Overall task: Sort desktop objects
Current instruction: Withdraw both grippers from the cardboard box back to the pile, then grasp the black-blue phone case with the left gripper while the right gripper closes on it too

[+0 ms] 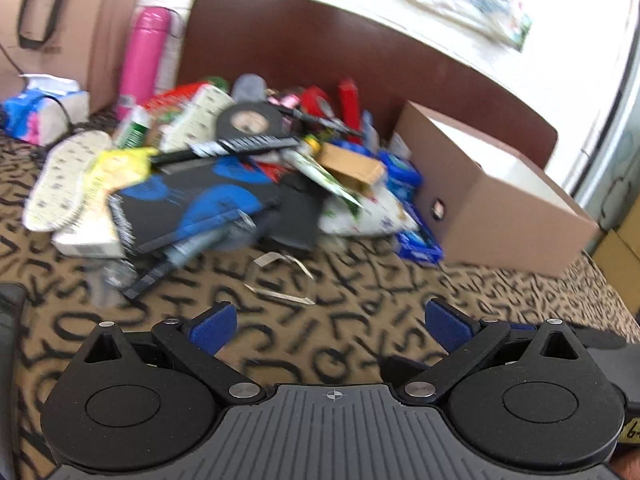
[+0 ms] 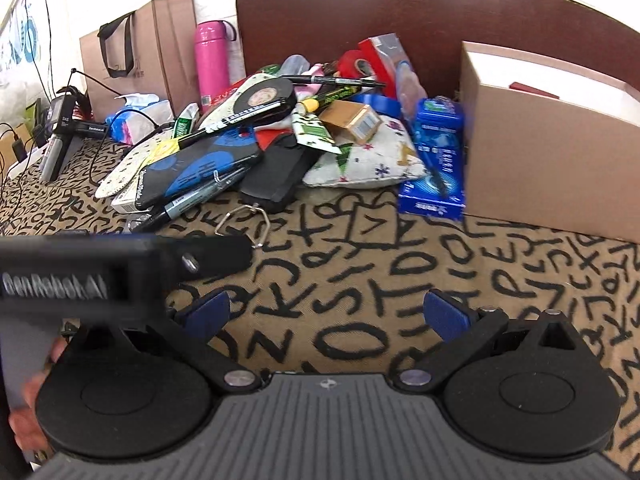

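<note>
A pile of desktop objects lies on the letter-patterned cloth: a black and blue notebook (image 1: 192,200) (image 2: 200,168), markers (image 2: 188,206), a black tape roll (image 1: 244,122) (image 2: 264,94), a small brown box (image 1: 352,166) (image 2: 354,120), a white patterned pouch (image 2: 372,160) and blue packets (image 2: 438,152). An open cardboard box (image 1: 496,196) (image 2: 548,136) stands to the right of the pile. My left gripper (image 1: 332,328) is open and empty, short of the pile. My right gripper (image 2: 328,316) is open and empty over bare cloth. The left gripper's body (image 2: 100,272) shows at the right view's left edge.
A pink flask (image 1: 144,56) (image 2: 212,60), a brown paper bag (image 1: 68,28) (image 2: 140,48) and a tissue pack (image 1: 40,112) (image 2: 136,114) stand at the back left. A dark headboard (image 2: 400,12) rises behind the pile. Cables and a black device (image 2: 60,128) lie far left.
</note>
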{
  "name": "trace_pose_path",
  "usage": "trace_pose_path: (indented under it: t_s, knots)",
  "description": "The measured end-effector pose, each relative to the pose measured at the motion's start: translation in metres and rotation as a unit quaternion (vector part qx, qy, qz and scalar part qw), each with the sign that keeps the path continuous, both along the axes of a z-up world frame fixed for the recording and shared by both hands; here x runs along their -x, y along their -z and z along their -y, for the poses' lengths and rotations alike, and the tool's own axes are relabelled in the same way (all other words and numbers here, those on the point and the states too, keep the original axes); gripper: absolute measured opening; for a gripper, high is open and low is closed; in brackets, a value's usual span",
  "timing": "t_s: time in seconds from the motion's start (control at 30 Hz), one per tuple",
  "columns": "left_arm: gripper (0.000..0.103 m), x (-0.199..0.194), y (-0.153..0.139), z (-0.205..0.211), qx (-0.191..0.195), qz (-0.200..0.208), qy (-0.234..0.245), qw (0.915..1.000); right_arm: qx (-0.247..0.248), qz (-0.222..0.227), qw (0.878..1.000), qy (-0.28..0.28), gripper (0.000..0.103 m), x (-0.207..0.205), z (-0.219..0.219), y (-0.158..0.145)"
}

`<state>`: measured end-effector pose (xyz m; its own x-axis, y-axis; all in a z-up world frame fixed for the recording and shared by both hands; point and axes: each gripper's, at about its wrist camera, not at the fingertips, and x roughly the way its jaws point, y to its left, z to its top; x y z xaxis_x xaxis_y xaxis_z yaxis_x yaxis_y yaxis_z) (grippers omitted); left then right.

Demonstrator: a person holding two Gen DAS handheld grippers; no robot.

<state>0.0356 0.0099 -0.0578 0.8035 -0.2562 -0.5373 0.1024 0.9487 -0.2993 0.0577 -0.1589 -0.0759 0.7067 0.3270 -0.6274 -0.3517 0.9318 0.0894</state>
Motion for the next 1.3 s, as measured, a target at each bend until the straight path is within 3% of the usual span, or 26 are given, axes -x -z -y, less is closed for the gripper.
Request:
trace_pose_path:
  t_s: [0.3,0.43,0.67,1.03,1.3]
  knots:
    - [0.103,-0.018,-0.004,-0.058,-0.008,0.006,-0.061,0.9981,0.006,0.002,0.999,-0.036,0.103,-0.024,-0.035,0.002]
    - [0.103,-0.031,-0.006,-0.072,-0.037,0.015,-0.066,0.997,0.013,0.008,0.999,-0.047,0.103,-0.036,-0.052,0.003]
    - [0.103,-0.062,-0.004,-0.09,-0.037,0.005,-0.055,0.9978,0.014,0.02,0.998,-0.054,0.103,-0.055,-0.072,0.0]
    - [0.103,-0.097,0.002,-0.096,-0.051,-0.009,0.003,0.9987,0.017,0.017,0.999,-0.049,0.103,-0.084,-0.09,0.005]
    - [0.102,-0.106,0.002,-0.091,-0.063,-0.006,0.028,0.9976,0.03,0.013,0.998,-0.046,0.1,-0.094,-0.096,0.017]
